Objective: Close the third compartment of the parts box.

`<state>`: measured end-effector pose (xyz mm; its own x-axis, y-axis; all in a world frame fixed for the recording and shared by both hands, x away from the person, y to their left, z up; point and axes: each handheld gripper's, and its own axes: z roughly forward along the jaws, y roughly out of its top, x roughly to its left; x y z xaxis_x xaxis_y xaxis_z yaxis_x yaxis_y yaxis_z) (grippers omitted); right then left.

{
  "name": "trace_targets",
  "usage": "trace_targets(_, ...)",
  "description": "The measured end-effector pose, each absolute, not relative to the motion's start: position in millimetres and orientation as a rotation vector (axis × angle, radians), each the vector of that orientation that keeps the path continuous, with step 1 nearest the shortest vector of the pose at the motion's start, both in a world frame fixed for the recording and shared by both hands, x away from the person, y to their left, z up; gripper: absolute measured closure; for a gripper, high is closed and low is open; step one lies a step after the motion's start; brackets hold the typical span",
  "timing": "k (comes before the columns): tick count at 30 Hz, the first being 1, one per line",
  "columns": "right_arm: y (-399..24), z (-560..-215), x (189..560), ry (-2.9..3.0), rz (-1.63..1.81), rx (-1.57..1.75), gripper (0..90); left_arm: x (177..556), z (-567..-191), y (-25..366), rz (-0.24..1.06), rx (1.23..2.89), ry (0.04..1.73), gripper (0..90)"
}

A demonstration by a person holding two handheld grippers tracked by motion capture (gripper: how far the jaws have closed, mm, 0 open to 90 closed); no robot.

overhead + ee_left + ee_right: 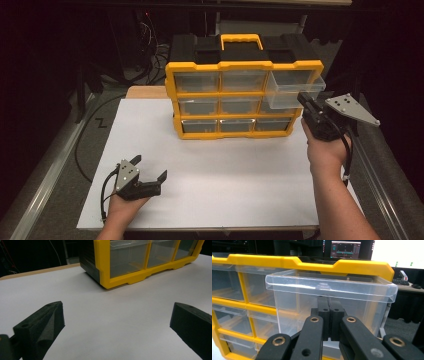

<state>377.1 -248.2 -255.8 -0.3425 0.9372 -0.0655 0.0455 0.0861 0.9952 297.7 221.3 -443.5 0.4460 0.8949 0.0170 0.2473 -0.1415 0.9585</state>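
A yellow-and-black organizer (243,64) with several clear drawers stands at the back of the white table (215,175). Its top right drawer (292,91) is pulled partway out. My right gripper (303,98) is at that drawer's front, jaws shut on its pull tab. In the right gripper view the shut gripper (329,303) presses against the clear drawer (332,287), under the yellow frame (362,266). My left gripper (150,167) rests open at the front left, holding nothing. In the left gripper view the open gripper (117,320) faces the organizer's bottom row (105,270).
A wooden board edge (146,92) shows behind the table's left back corner. Cables (150,50) lie on the floor at back left. A metal rail (40,175) runs along the table's left side. A monitor (345,250) glows behind the organizer.
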Motion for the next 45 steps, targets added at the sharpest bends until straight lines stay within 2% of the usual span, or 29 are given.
trace_targets(29,-246.7,-256.4,385.9,1.549,1.346,1.013,90.0,297.6,-443.5,221.5,0.771,1.649,1.006,0.3)
trace_targets(45,-240.7,-252.9,409.8,1.544,1.311,1.038,90.0,297.4,-443.2,222.2,0.771,1.648,1.006,0.4)
